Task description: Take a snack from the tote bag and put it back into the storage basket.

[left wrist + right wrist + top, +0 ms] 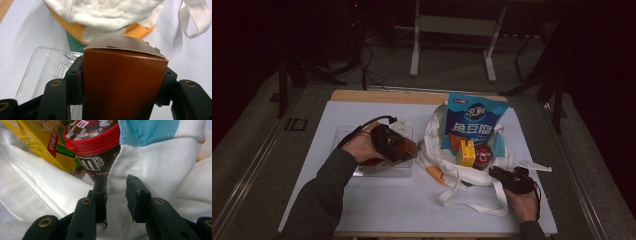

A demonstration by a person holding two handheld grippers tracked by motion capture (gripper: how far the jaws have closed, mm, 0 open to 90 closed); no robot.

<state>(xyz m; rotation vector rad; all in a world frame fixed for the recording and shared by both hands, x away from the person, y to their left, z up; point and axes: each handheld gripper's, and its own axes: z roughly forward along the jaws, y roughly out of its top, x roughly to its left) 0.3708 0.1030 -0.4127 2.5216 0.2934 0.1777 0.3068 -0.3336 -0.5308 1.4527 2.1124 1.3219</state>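
The left hand-held gripper (398,146) pinches a brown carton (122,85) between its jaws, one jaw pressed on each side of the box. It hangs over a clear plastic tray (346,134) that lies on the left half of the tabletop (377,200), and the carton's closed top flap faces the white cloth bag (437,160) just to the right.

The right hand-held gripper (504,176) sits at the near right edge of that bag; its jaws stand apart with a fold of the white cloth between them, and the cloth does not look clamped. Just beyond the jaws, in the bag, stand a dark candy tub (96,147) with a red lid and a yellow drink carton (40,142) to its left. A tall blue snack packet (475,120) rises from the far side of the bag, and the bag's strap (472,202) loops towards the near edge.

The tabletop is covered by a white sheet, with bare wood showing along the far edge. The room around is dark, with a grey floor (447,65), cables and a white metal frame (452,30) beyond the table.
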